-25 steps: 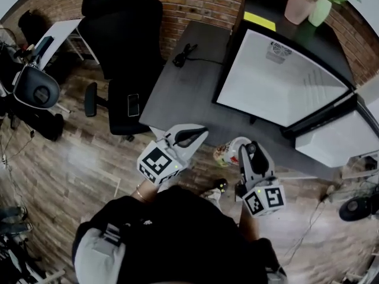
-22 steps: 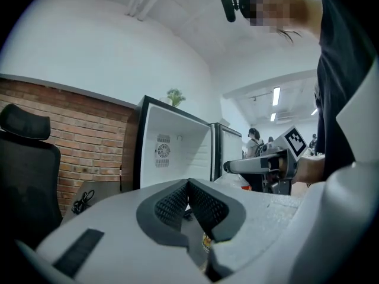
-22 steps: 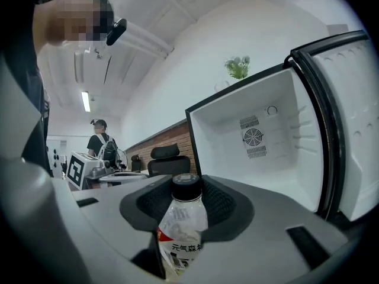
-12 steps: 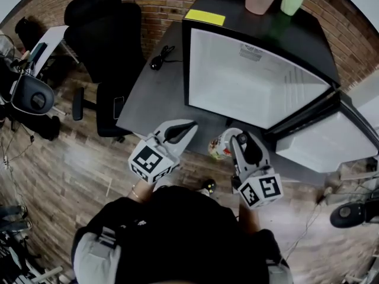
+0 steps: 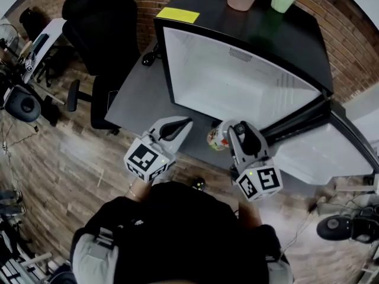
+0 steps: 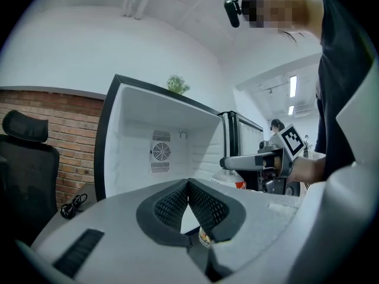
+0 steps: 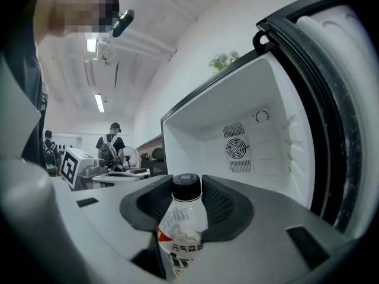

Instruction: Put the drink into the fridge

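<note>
Right claw [image 7: 186, 201] is clamped on the drink [image 7: 182, 226]. Its pads squeeze the shoulder just under the cap [image 7: 186, 185], bottle upright, with the open fridge [image 7: 260, 141] straight ahead of the claw. Left claw [image 6: 188, 189] is pinched closed on nothing, off to the side. Looks like a smallish plastic bottle: light, smooth label so probably slippy, body likely squashy. I'd grip high, where it's stiffer.
</note>
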Motion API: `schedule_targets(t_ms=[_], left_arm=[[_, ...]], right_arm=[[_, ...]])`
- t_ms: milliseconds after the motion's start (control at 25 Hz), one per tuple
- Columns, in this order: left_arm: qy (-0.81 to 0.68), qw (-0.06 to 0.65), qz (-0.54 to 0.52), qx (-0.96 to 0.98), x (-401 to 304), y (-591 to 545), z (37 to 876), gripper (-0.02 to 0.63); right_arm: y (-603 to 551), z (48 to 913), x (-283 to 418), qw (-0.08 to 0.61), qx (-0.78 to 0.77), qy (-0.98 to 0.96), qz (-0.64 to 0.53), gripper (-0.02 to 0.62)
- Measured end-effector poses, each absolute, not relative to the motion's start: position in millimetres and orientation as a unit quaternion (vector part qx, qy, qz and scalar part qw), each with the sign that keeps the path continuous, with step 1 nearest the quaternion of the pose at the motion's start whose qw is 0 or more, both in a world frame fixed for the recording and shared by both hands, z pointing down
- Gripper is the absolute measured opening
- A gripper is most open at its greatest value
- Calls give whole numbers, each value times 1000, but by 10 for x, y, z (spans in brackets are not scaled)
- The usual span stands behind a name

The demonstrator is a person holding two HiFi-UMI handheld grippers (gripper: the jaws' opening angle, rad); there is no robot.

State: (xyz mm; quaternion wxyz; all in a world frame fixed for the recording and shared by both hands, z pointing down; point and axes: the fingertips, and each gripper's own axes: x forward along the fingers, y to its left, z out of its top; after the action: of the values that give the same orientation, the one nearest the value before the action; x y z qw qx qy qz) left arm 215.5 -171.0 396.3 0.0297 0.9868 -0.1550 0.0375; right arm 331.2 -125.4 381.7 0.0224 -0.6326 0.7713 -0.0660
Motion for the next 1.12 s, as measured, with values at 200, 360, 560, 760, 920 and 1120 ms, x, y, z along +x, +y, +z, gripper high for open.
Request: schedule_targets(t_ms=[200, 360, 560, 760, 920, 1120], left_arm=[[-186, 33, 35, 981, 2201, -1724, 4011, -3], [-203, 43, 38, 978, 2191, -1746, 4036, -3], [-212, 43, 42, 975, 2180, -1913, 4013, -3], [-205, 31, 26, 978, 2237, -2110, 3927, -3], [-202, 40, 27, 978, 2234, -2239, 3928, -3], [-192, 31, 22, 981, 2264, -2371, 3931, -3]], right_arm=[[-1430, 3821, 3438, 18, -612, 789, -60, 150], [-1592, 3811, 3479, 12, -600, 798, -54, 150], [-1822, 3789, 3538, 11, -601, 798, -50, 150], [-2062, 3807, 3608, -1, -609, 792, -44, 150], [-2253, 3808, 3698, -11, -621, 783, -41, 150], [-2485, 3828, 3815, -23, -630, 775, -37, 150]])
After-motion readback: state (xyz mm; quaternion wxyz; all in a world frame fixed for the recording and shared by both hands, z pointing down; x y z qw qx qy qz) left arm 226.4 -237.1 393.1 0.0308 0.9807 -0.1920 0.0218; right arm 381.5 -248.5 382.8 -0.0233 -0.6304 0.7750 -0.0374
